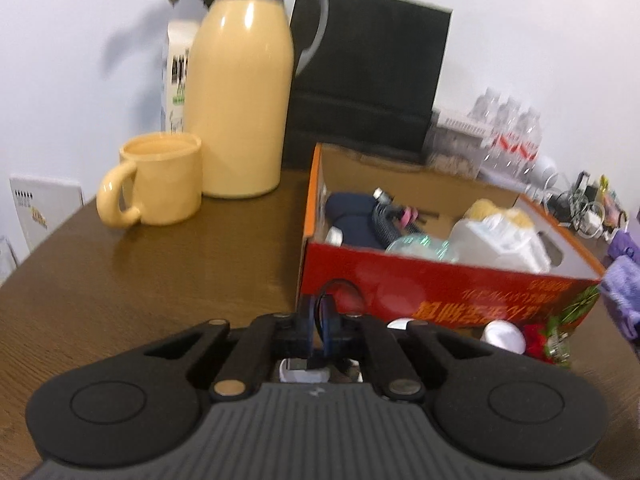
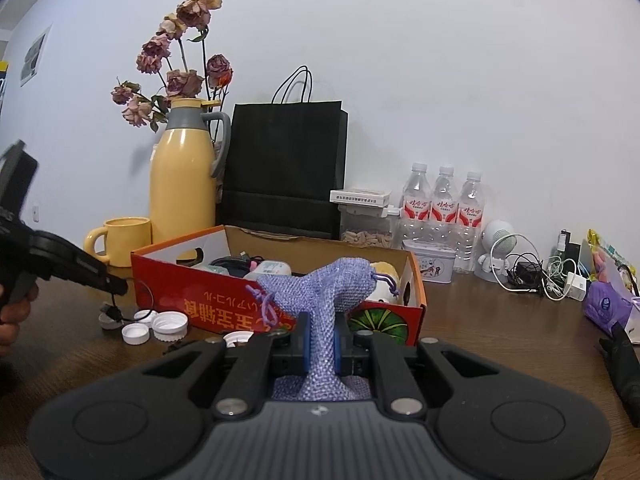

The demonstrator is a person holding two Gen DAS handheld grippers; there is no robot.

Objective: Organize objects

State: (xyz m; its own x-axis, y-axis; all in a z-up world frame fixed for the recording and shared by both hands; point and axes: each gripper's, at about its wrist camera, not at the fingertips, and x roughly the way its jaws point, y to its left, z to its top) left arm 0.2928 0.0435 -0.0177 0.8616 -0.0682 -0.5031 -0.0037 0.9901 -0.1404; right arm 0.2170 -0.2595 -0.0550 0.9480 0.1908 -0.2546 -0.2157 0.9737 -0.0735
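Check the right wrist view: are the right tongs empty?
No, the right tongs are shut on a purple mesh pouch, held in front of the red cardboard box.

The right gripper (image 2: 321, 346) clamps a lilac woven drawstring pouch (image 2: 326, 300) at 6 o'clock. Just behind it sits an open red-and-orange cardboard box (image 2: 224, 308), with white plastic bottle caps (image 2: 170, 326) at 8 o'clock on the brown wooden table (image 2: 500, 332).

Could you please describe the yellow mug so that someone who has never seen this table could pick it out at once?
Find the tall yellow thermos jug with the grey collar by the wall, left of the black paper bag. The yellow mug stands on the table just left of its base. It is short, open-topped, with one looped handle pointing left.
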